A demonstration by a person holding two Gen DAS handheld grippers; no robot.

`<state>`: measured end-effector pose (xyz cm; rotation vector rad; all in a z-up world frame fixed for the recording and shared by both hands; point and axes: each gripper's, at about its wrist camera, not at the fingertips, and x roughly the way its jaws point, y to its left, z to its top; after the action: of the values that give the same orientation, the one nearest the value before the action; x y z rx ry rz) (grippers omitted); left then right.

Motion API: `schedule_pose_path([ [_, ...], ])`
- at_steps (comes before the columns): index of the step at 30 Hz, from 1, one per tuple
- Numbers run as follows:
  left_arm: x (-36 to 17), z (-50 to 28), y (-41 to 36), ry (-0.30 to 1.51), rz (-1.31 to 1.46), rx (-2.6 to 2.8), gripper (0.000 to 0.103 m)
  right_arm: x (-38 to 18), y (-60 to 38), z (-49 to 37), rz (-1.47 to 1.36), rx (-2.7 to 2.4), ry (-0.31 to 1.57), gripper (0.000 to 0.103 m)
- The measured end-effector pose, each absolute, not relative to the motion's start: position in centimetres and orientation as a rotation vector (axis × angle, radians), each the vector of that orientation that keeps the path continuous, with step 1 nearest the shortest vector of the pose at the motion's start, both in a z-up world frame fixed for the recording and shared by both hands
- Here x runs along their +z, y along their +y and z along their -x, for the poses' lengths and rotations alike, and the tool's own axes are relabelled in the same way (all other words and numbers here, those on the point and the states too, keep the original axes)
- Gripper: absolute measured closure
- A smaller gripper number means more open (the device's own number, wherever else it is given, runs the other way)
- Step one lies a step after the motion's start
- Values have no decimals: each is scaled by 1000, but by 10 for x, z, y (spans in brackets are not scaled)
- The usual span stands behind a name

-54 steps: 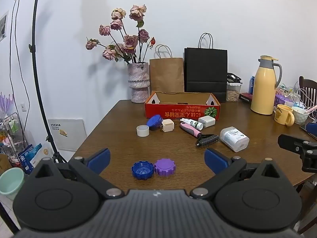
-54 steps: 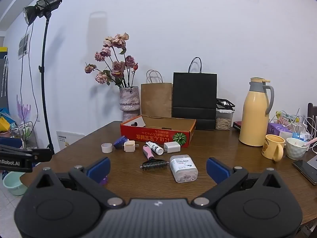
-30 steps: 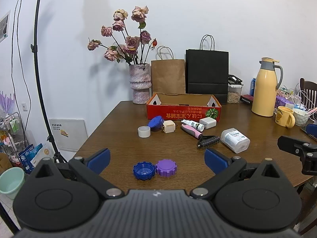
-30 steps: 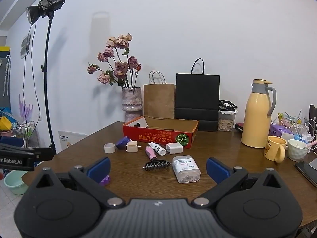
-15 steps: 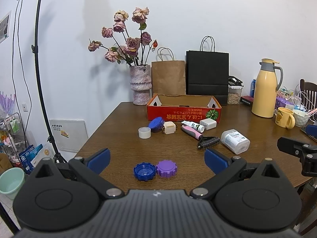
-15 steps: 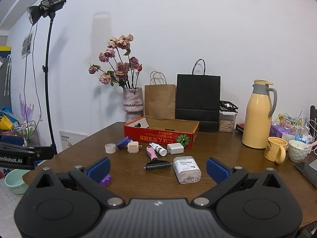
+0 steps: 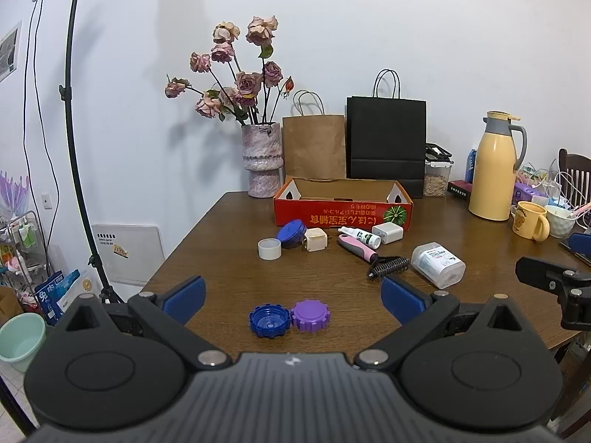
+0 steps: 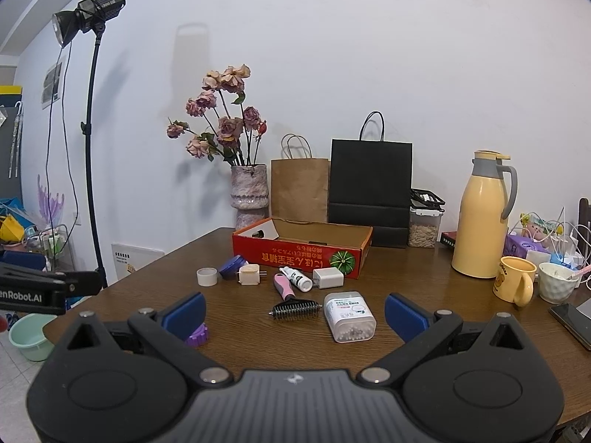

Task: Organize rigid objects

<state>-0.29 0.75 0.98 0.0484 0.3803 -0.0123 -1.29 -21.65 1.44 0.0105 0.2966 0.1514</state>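
Observation:
My left gripper (image 7: 291, 297) hangs open over the near table edge, with a blue cap (image 7: 268, 321) and a purple cap (image 7: 310, 315) lying side by side between its fingers, untouched. My right gripper (image 8: 295, 312) is open too, a clear cotton-swab box (image 8: 349, 316) and a pink-handled comb (image 8: 293, 301) lying ahead of it. Farther back lie a white tape ring (image 7: 269, 249), a round blue lid (image 7: 291, 233), a beige plug (image 7: 315, 240), a small spray bottle (image 7: 359, 236) and a white charger (image 7: 387, 232), all before an open red cardboard box (image 7: 341, 212).
A vase of dried roses (image 7: 262, 158), a brown bag (image 7: 314, 146) and a black bag (image 7: 386, 140) line the wall. A yellow thermos (image 7: 493, 168), a yellow mug (image 7: 530, 220), a bowl and cables crowd the right side. A light stand (image 7: 74, 147) rises left of the table.
Both grippers have drifted slightly back and upward, so the table items sit a little lower in view. Nothing was taken hold of; both stay open.

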Motion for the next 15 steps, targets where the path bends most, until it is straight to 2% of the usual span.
schedule_pose_path([
  [15, 20, 6, 8, 375, -48, -11, 0, 16, -213, 14, -9, 151, 293, 0],
])
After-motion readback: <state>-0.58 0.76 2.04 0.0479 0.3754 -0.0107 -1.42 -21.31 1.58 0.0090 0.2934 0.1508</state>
